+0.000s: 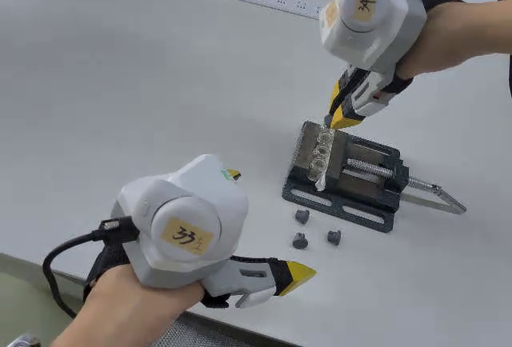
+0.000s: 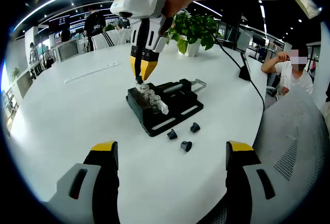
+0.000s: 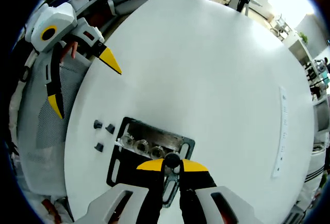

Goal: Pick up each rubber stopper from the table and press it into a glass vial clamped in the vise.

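A: Where is the stopper that matters now?

B: The right gripper [image 3: 173, 166] has its jaws pressed together on a dark stopper [image 3: 171, 159], pinched between the yellow tips. The stopper is at the end of the row of vials [image 3: 142, 145] clamped in the vise [image 3: 160, 137]. In the right gripper view it lies at about 4 o'clock from the nearest vial mouth, just beside it or touching.

A: And the long axis of the row?

B: In that view it runs from about 10 to 4 o'clock. In the head view it runs nearly 12 to 6, and the gripper stands over the 12 o'clock end. I judge the next move to be a short press straight down along the jaws. The tips hide what is under the stopper, so I cannot tell if it is already in a mouth.

A: The other hand?

B: The left gripper [image 2: 172, 147] is spread wide and holds nothing. Three loose stoppers [image 1: 300, 241] lie on the table [image 1: 144, 83], near its tips at about 12 to 1 o'clock in the head view, between it and the vise. It is clearly the nearer gripper for them.

A: What does one view give that another does not?

B: The right gripper view shows the pinched stopper, while in the head view the tips cover it. The left gripper view gives the side look, with the tips right at the far end of the glass row.
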Demonstrator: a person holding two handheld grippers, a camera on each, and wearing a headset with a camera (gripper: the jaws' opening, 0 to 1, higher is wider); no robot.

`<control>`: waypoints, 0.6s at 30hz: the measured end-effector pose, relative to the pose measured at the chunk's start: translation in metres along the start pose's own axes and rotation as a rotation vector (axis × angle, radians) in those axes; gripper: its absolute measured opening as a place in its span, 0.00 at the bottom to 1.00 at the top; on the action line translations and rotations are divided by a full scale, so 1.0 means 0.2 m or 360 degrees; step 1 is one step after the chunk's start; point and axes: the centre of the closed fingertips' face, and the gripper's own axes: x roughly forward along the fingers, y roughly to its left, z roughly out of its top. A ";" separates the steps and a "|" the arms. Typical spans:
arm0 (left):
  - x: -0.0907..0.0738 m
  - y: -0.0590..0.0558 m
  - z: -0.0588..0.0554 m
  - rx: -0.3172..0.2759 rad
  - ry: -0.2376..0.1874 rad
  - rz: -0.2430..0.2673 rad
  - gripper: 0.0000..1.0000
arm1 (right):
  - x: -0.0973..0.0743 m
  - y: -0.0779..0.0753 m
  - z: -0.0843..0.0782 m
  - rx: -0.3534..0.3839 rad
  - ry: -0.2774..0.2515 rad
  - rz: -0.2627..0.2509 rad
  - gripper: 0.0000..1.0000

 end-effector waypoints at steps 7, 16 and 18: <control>0.00 0.00 0.00 -0.0006 0.0001 0.0000 0.84 | 0.00 -0.01 0.00 0.0007 -0.0014 0.0013 0.06; 0.00 0.01 0.00 -0.0002 -0.0001 0.0002 0.84 | 0.00 -0.01 0.00 -0.0037 -0.0008 0.0006 0.07; 0.00 0.01 0.00 -0.0003 0.0000 0.0002 0.84 | 0.00 -0.01 0.00 -0.0047 -0.0003 0.0005 0.07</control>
